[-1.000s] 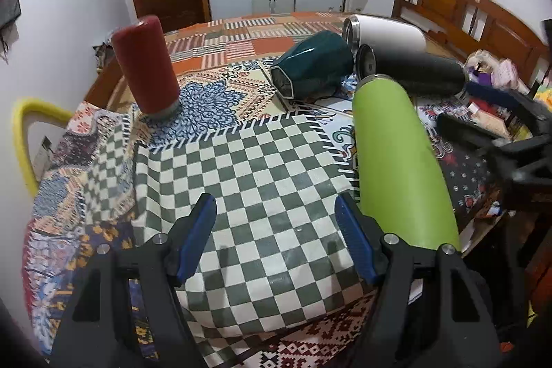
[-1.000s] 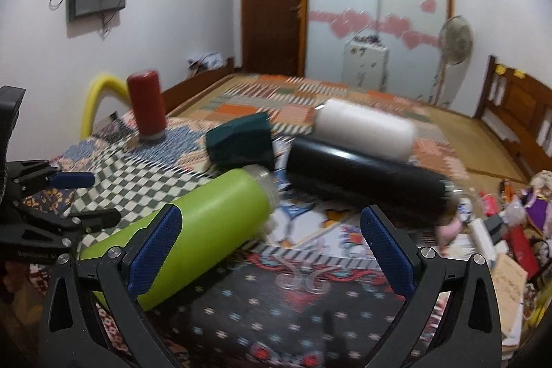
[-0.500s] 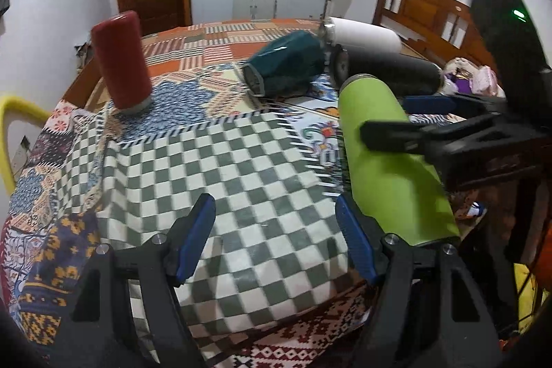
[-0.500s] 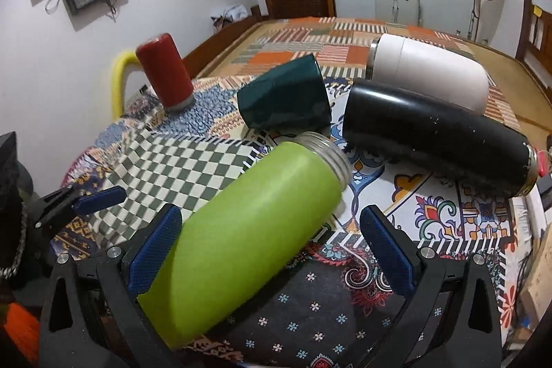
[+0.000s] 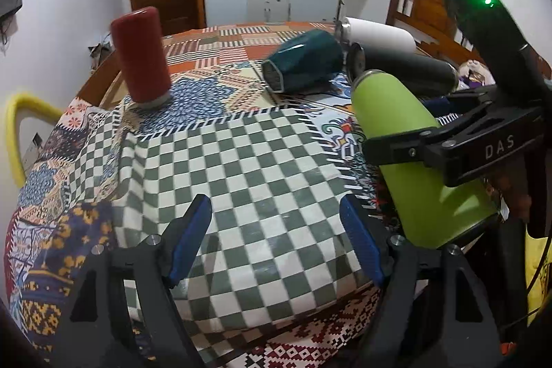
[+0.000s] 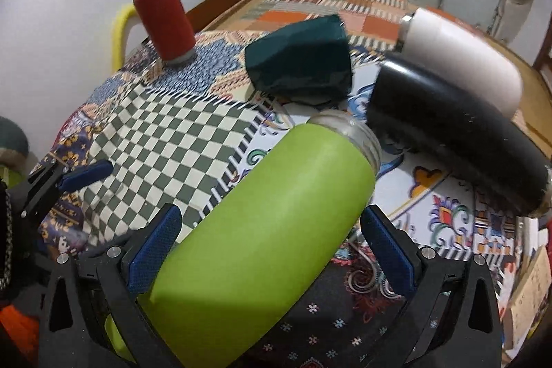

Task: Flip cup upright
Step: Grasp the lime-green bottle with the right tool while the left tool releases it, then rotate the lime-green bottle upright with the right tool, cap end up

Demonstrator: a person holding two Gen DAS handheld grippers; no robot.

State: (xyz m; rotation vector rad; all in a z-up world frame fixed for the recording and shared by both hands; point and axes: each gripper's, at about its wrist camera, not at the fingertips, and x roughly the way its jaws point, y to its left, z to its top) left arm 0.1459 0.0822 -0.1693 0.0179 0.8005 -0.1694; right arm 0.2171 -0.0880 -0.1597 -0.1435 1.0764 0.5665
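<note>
- The lime-green cylindrical metal cup lies on its side near the front right edge of the patchwork-cloth table, its bare steel threaded mouth turned toward the far cups.
- The right gripper has closed in on it since a second ago: then the green cup sat only by the left blue pad, now the body fills the space between both pads.
- Its jaws stand wide, and whether the pads press the cup I cannot tell; the left pad looks to touch it, the right sits just beside it.
- In the left wrist view the right tool now reaches across the green cup; a second ago it stood well off to the right.
- The left gripper hovers over the green-and-white checked patch, jaws wide and holding nothing, much as before.
- The dark teal faceted cup, the long black flask and the white tumbler lie on their sides beyond the green cup, unmoved.
- The red cylindrical cup stands mouth-down at the far left, in the same spot.
</note>
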